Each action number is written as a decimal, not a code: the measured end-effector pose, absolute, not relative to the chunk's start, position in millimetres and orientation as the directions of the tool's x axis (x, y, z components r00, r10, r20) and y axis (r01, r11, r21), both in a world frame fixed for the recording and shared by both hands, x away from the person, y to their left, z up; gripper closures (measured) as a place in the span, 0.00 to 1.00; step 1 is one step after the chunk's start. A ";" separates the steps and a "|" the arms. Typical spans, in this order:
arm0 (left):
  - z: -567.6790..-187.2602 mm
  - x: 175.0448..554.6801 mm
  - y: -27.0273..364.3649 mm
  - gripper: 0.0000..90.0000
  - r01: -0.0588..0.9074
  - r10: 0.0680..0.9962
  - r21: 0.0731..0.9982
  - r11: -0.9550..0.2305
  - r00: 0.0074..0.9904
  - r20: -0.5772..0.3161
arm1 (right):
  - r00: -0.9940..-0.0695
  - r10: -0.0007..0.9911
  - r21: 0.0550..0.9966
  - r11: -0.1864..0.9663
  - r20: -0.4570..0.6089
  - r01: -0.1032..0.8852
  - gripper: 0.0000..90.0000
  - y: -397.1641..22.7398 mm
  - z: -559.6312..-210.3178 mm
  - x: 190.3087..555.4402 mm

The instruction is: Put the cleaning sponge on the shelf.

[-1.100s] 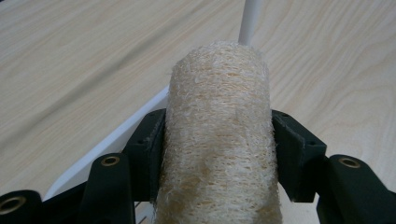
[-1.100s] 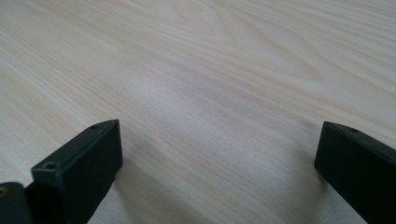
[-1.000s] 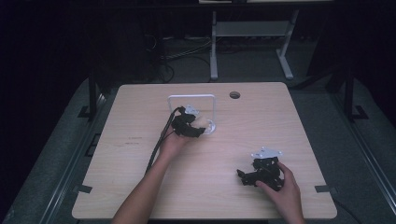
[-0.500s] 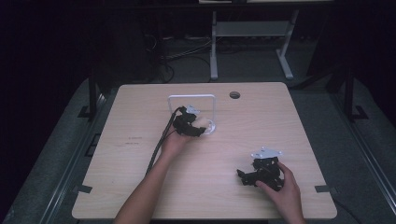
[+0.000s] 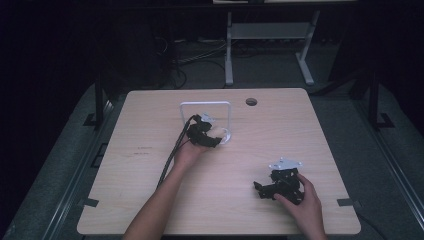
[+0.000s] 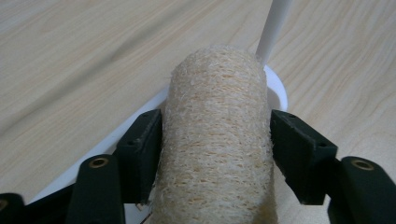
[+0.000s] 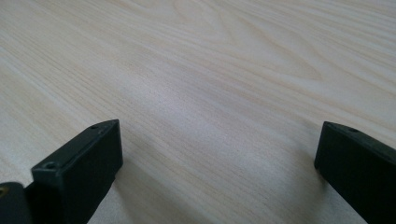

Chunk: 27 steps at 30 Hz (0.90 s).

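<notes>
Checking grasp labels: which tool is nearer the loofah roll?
Left. The left tool is shut on the loofah roll, by the white rack. The right tool sits open on bare table, well off toward the near right corner.

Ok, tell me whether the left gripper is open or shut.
Shut on the loofah roll: both black jaws of the left gripper press its sides, above the white stand base.

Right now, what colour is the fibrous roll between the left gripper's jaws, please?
Pale beige fibrous roll, clearest in the left gripper view.

Pale wood table (image 5: pixel 150 180); white wire stand (image 5: pixel 206 106) resting near far-centre.
</notes>
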State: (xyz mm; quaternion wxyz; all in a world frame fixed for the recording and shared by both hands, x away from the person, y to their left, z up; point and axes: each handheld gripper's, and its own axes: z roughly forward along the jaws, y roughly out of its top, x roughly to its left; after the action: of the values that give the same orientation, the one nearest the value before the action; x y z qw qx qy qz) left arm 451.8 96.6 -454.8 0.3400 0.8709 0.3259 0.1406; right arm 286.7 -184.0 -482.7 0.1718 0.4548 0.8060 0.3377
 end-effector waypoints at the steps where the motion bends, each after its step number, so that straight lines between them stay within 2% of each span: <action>1: -453.8 451.3 96.9 0.37 0.471 0.663 0.686 -0.554 0.748 0.022 | -0.527 0.849 0.701 0.358 0.030 0.617 0.01 -184.0 -482.7 286.7; 9: -437.6 441.3 102.3 0.37 0.450 0.658 0.710 -0.541 0.752 0.025 | -0.527 0.849 0.700 0.359 0.030 0.617 0.01 -184.0 -482.7 286.7; 16: -421.3 433.1 110.1 0.46 0.438 0.647 0.728 -0.527 0.763 0.010 | -0.528 0.849 0.701 0.359 0.030 0.617 0.01 -184.1 -482.7 286.7; 18: -418.3 430.3 112.1 0.53 0.438 0.645 0.735 -0.517 0.764 -0.002 | -0.528 0.849 0.700 0.359 0.030 0.617 0.01 -184.1 -482.7 286.7; 19: -416.6 429.3 113.6 0.53 0.439 0.640 0.734 -0.517 0.768 -0.009 | -0.528 0.849 0.700 0.359 0.030 0.617 0.01 -184.1 -482.7 286.7; 24: -412.1 422.0 118.0 0.79 0.449 0.619 0.740 -0.501 0.783 -0.057 | -0.527 0.849 0.700 0.359 0.030 0.617 0.01 -184.0 -482.7 286.7; 25: -411.8 420.5 118.4 0.79 0.452 0.614 0.738 -0.501 0.787 -0.065 | -0.527 0.849 0.701 0.358 0.030 0.617 0.01 -184.0 -482.7 286.7; 27: -411.9 418.0 119.5 0.92 0.454 0.602 0.732 -0.508 0.795 -0.075 | -0.527 0.849 0.701 0.359 0.030 0.617 0.01 -184.0 -482.7 286.7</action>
State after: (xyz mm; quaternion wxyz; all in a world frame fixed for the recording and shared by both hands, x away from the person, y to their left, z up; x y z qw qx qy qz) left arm 418.0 119.5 -411.9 0.3904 0.8632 0.3060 0.0947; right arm 286.7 -184.0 -482.7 0.1718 0.4547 0.8061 0.3376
